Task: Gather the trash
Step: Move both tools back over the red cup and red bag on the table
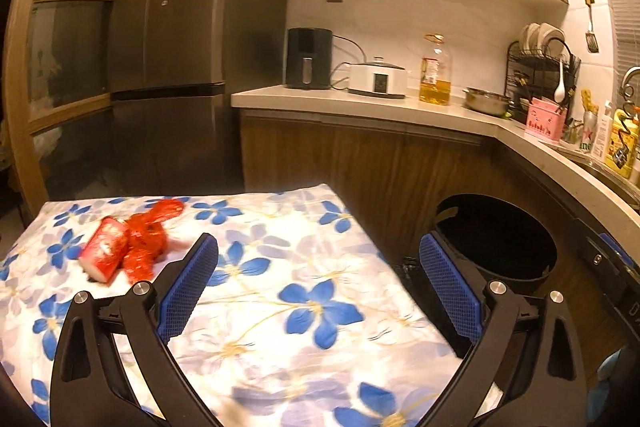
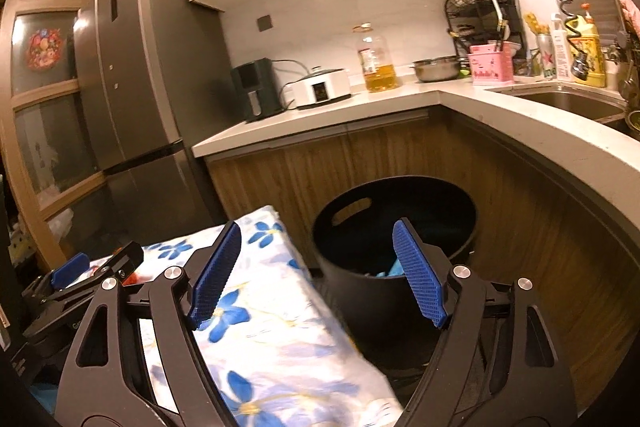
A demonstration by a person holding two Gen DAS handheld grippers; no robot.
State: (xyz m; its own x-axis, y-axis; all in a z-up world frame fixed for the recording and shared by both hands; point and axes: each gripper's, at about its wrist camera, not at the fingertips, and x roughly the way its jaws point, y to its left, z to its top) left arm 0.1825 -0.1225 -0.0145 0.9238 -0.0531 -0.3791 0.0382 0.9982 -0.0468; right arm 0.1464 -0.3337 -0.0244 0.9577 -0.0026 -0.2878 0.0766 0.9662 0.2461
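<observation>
Counter (image 2: pixel 500 107) curves behind black bin (image 2: pixel 400 211), flowered table (image 1: pixel 280 267) just beside

Your table (image 1: pixel 280 339) wears a white cloth printed with blue flowers. Near its far left corner you have a red-and-white box (image 1: pixel 103 250) lying on its side, and a crumpled red wrapper (image 1: pixel 150 235) touching it on the side toward the far edge. The middle of the tabletop and its right edge show only cloth. Off the right edge, on the floor (image 2: pixel 404 373), you have a black bin (image 2: pixel 394 231) standing upright against the wooden cabinets, with something blue inside it.
</observation>
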